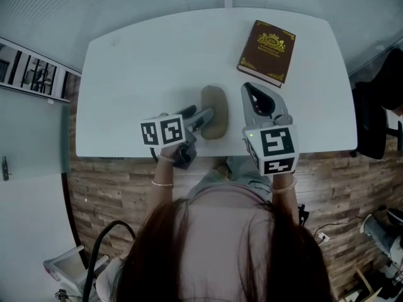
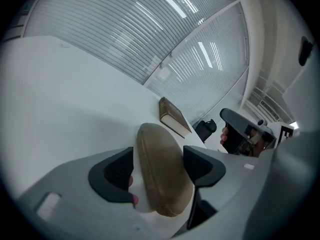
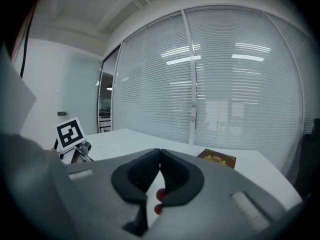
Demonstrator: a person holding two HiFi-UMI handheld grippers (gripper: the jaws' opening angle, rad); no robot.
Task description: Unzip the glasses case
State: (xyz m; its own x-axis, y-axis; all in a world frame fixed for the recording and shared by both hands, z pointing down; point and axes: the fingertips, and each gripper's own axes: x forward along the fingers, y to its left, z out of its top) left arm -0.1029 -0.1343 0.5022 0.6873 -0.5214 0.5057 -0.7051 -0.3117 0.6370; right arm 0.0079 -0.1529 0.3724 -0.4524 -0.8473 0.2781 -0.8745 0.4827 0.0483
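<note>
Glasses case (image 1: pixel 215 112): one, on the one white table (image 1: pixel 145 61), with one brown book (image 1: pixel 266 52) and two claws. The table spreads beneath and ahead of both claws. The book lies flat well beyond the right claw's tips. The olive case lies flat with its near end between the left claw's (image 2: pixel 160 166) wide-apart jaws. Its long axis runs roughly along them, away from the person, and the pads do not press it. The right claw (image 3: pixel 160 171), just right of the case, has its jaws closed on nothing.
</note>
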